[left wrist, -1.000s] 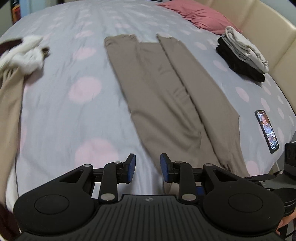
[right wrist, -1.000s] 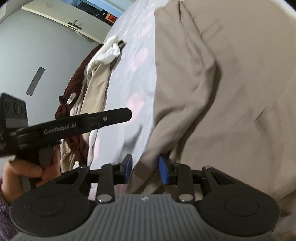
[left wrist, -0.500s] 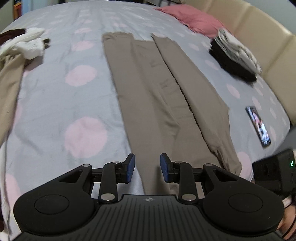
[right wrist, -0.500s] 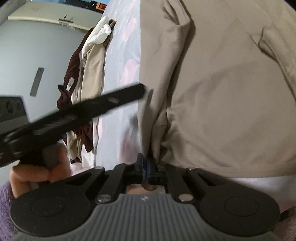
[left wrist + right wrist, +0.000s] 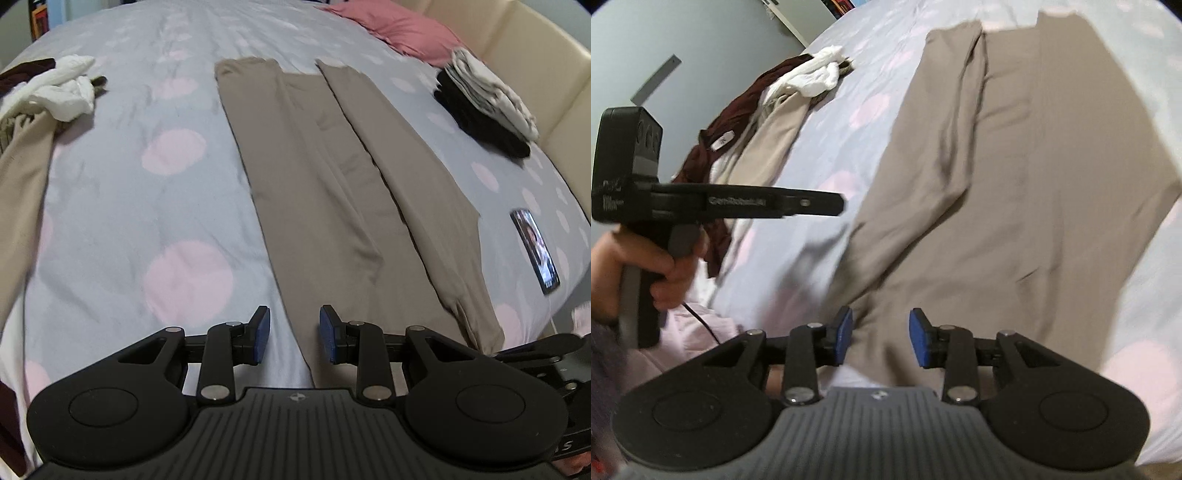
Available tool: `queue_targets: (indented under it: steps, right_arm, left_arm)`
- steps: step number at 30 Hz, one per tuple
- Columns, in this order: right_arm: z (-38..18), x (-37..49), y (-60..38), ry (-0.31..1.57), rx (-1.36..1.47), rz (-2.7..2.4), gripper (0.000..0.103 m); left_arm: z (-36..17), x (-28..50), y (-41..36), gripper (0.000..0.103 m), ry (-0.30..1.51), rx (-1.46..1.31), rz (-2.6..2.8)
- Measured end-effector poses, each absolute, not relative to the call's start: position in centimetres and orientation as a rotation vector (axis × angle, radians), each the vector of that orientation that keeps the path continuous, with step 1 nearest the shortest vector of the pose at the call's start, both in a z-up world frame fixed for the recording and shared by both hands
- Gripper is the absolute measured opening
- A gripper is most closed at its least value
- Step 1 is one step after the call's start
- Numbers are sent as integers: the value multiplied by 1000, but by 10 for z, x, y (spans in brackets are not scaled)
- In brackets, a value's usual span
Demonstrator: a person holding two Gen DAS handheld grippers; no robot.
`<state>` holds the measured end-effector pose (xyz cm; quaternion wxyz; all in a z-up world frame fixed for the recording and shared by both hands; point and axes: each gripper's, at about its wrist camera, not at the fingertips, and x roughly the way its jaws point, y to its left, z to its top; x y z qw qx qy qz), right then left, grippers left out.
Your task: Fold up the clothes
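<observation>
Taupe trousers (image 5: 332,184) lie flat on the spotted bedspread (image 5: 129,221), legs stretched away from me. My left gripper (image 5: 293,334) hovers open over their near left edge, with nothing pressed between its blue pads. In the right wrist view the trousers (image 5: 1015,184) fill the middle. My right gripper (image 5: 881,339) hangs just above the waist end; its jaws are opening and the cloth lies loose beneath them, not pinched. The left gripper (image 5: 833,203) shows side-on there, held by a hand (image 5: 661,258) over the trousers' left edge.
A folded black and white stack (image 5: 487,107) and a pink pillow (image 5: 399,29) sit near the cream headboard (image 5: 546,62). A lit phone (image 5: 535,251) lies right of the trousers. A loose heap of white, maroon and beige clothes (image 5: 55,92) covers the bed's left side.
Half a second ago the right gripper was shut on the trousers' waist edge; it has let go, opened and lifted. The cloth now lies flatter. The left gripper has stayed open.
</observation>
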<state>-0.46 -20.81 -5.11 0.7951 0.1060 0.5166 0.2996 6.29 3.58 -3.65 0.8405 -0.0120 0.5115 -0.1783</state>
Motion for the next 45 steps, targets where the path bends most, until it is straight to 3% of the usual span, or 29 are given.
queue_targets:
  steps: [12,17,30,32,35,45]
  right_arm:
    - [-33,62,-332,1112,79,370,38]
    - [-44,92,-367,1140,150,327,41]
    - [-85,132,-357,1130,234,313,44]
    - [-87,133,-353,1119,208,314,39]
    - [-89,135,-354,1117,219,327,20]
    - [-91,139,-360,1133,263,356,21]
  left_arm:
    - [-11,123,15,27,1043,-11,-413]
    - [-2,159,-12,27,1037,-12,-456]
    - [-11,267,-115,27,1088,35,-546]
    - [-17,281,-128,27,1101,42,-551]
    - [-26,303,-149,27,1127,61,-554]
    - [-34,378,-204,27,1174,-18,-460]
